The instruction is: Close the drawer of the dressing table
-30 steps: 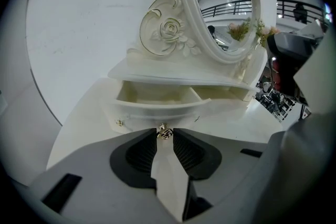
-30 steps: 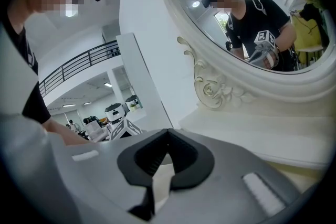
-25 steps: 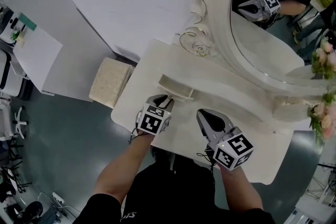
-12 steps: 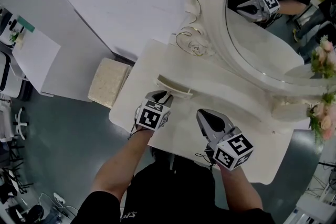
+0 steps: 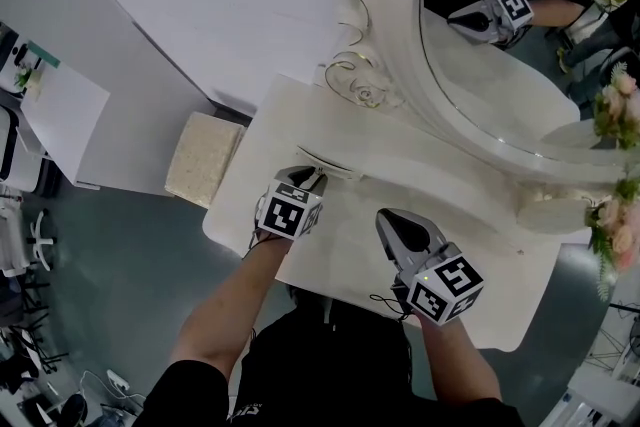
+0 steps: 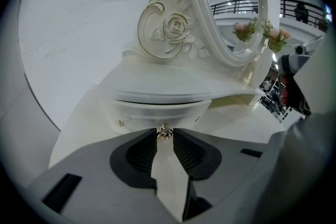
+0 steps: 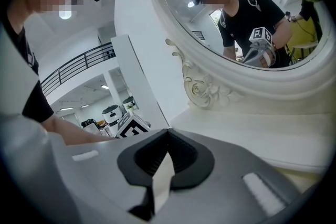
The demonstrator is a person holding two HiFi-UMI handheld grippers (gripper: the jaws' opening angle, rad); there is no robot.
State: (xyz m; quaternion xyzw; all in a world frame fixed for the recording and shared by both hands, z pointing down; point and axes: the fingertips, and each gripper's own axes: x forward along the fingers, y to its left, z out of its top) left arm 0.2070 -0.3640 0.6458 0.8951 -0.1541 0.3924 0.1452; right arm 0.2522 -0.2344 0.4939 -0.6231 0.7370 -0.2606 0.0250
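The white dressing table (image 5: 345, 250) has a small curved drawer (image 5: 328, 162) under its raised shelf, pushed almost flush. In the left gripper view the drawer front (image 6: 157, 112) lies straight ahead, and its little gold knob (image 6: 164, 133) sits pinched between the jaw tips. My left gripper (image 5: 308, 179) is shut on that knob and points steeply down at the drawer. Over the tabletop to the right, my right gripper (image 5: 390, 220) hovers shut with nothing in it, its tips (image 7: 168, 132) meeting.
A big oval mirror (image 5: 480, 85) with a carved rose frame (image 5: 362, 90) stands behind the shelf and reflects the right gripper. Pink flowers (image 5: 618, 115) are at the right edge. A beige padded stool (image 5: 203, 160) sits on the floor left of the table.
The left gripper has moved toward the mirror with the knob, and the drawer that stuck out has slid back almost flush. The right gripper has stayed put.
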